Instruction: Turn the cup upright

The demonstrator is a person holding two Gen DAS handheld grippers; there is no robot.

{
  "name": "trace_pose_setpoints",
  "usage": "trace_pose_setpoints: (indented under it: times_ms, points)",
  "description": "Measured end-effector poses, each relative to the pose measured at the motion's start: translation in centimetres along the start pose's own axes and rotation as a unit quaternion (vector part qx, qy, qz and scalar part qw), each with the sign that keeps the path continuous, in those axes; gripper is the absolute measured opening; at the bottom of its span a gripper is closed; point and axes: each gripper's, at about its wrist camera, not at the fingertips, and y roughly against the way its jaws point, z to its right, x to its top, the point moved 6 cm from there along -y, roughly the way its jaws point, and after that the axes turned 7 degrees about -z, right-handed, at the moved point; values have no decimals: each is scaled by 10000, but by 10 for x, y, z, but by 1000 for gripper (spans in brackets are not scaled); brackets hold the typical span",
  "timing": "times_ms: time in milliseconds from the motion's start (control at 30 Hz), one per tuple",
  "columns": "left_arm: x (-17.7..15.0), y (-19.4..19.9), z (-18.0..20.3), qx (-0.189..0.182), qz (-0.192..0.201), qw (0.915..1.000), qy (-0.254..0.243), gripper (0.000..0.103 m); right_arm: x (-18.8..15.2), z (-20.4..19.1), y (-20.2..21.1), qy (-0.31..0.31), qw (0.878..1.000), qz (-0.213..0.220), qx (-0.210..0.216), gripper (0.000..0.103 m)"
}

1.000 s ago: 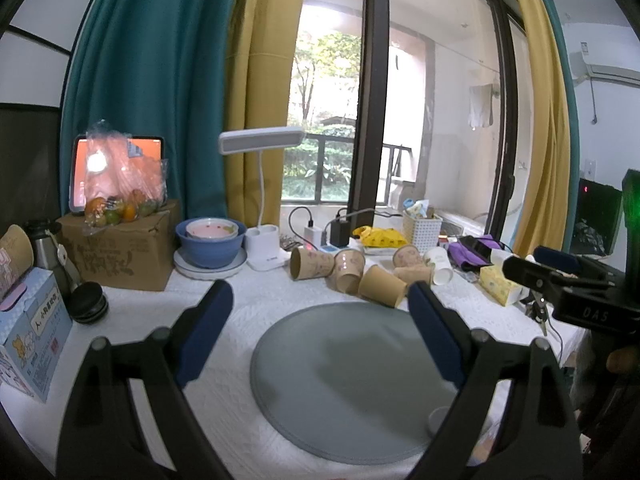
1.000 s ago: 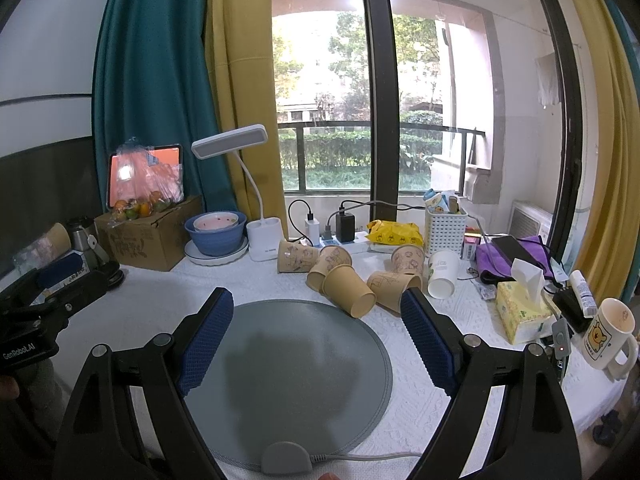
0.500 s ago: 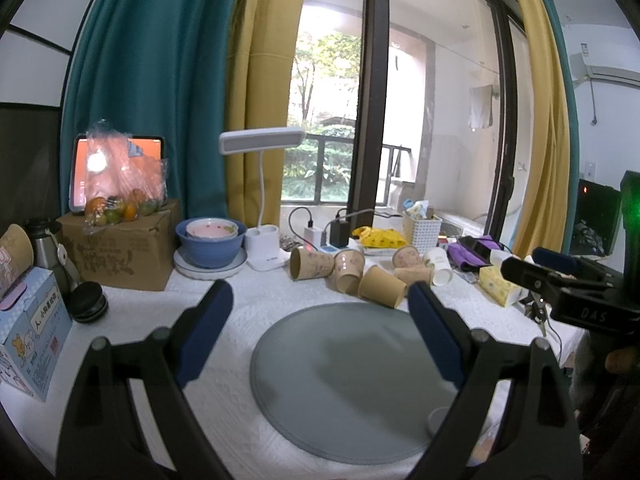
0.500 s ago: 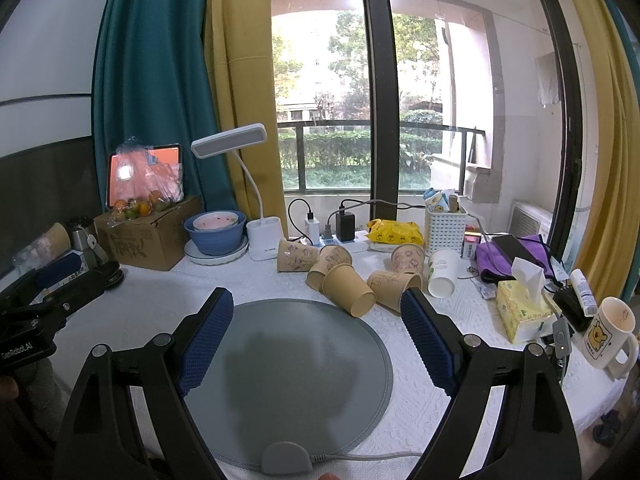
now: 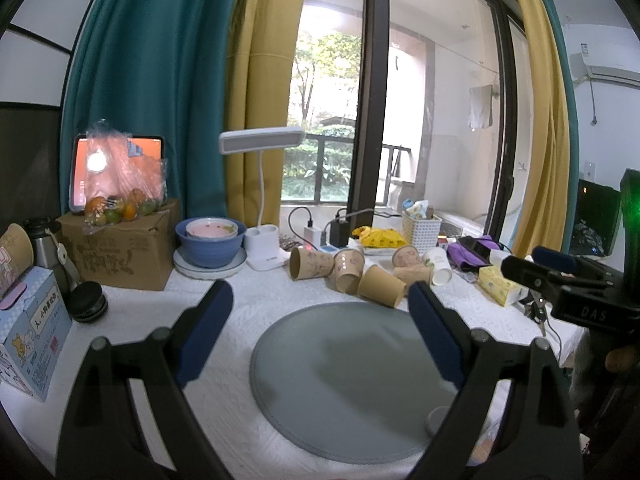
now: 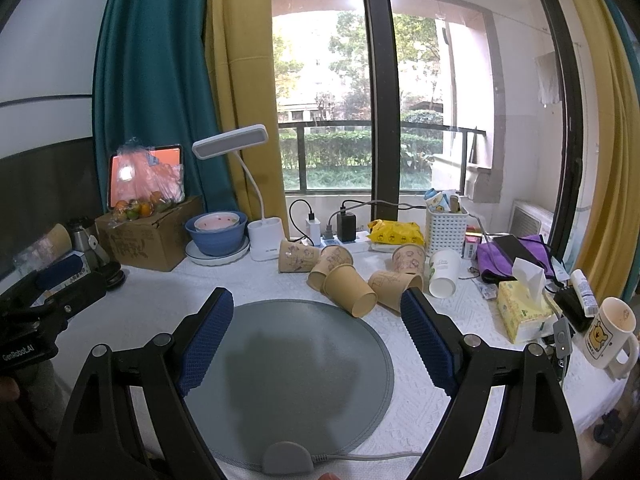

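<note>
Several brown paper cups [image 6: 348, 290] lie on their sides in a cluster behind a round grey mat [image 6: 296, 364]; they also show in the left wrist view [image 5: 380, 285]. A white paper cup [image 6: 443, 273] stands upside down at the cluster's right. My right gripper [image 6: 318, 312] is open and empty above the mat, short of the cups. My left gripper [image 5: 320, 304] is open and empty over the mat [image 5: 340, 376] too. Each gripper's body shows at the edge of the other's view.
A blue bowl [image 6: 216, 234], white desk lamp [image 6: 264, 240], cardboard box with fruit [image 6: 148, 232], power strip and white basket [image 6: 446, 226] line the back. A tissue box [image 6: 524, 308] and bear mug [image 6: 610, 332] stand at right. A blue carton [image 5: 28, 324] stands at left.
</note>
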Motion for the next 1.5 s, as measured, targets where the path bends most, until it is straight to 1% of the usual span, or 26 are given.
trace_pose_setpoints:
  times_ms: [400, 600, 800, 1000, 1133, 1500]
  points:
    - [-5, 0, 0, -16, -55, 10000, 41, 90, 2, -2, -3, 4, 10000, -39, 22, 88]
    - [-8, -18, 1, -33, -234, 9997, 1, 90, 3, 3, -21, -52, 9998, -197, 44, 88]
    - [-7, -54, 13, -112, -573, 9982, -146, 90, 1, 27, -50, -276, 9988, -394, -19, 88]
    - [4, -100, 27, -144, -934, 9953, -229, 90, 6, 55, -76, -499, 9975, -507, -18, 88]
    - [12, -128, 36, -145, -1107, 9932, -325, 90, 11, 74, -97, -596, 9965, -579, 14, 88]
    - [26, -220, 83, -261, -1717, 9820, -737, 90, 18, 135, -160, -858, 9926, -855, 74, 88]
